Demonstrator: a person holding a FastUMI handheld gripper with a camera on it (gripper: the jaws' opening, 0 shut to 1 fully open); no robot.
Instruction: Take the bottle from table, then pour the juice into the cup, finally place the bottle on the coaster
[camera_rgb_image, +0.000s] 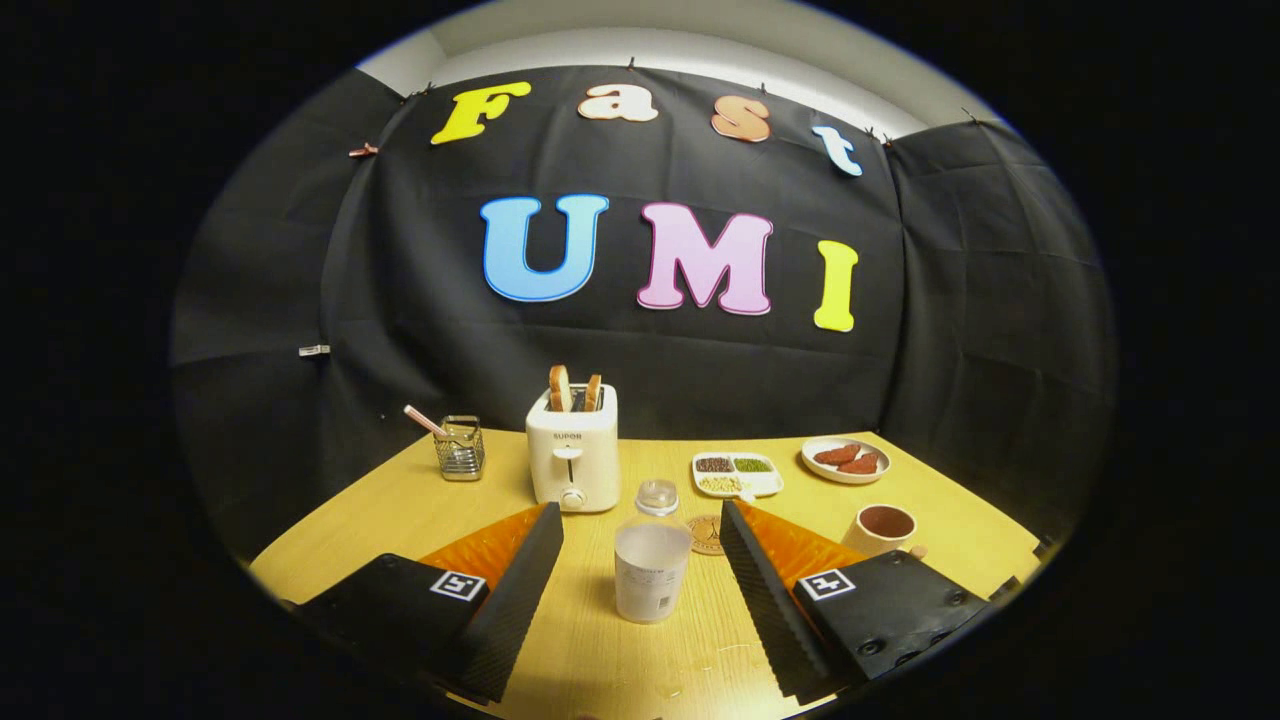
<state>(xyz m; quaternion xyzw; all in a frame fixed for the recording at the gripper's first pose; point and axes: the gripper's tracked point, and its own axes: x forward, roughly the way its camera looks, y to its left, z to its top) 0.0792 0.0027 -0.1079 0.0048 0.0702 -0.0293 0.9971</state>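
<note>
A clear plastic bottle (651, 560) with a transparent cap stands upright on the yellow table (400, 510), holding pale liquid. It sits between my two fingers, near their tips, with a gap on each side. My gripper (640, 525) is open and touches nothing. A round brown coaster (706, 535) lies just behind the bottle, partly hidden by it and by the right finger. A tan cup (882, 529) with a dark inside stands to the right, beyond the right finger.
A white toaster (573, 450) with two bread slices stands beyond the bottle. A wire holder (459, 448) with a stick is at the back left. A divided white tray (737, 474) of grains and a plate (845, 461) with reddish food lie at the back right.
</note>
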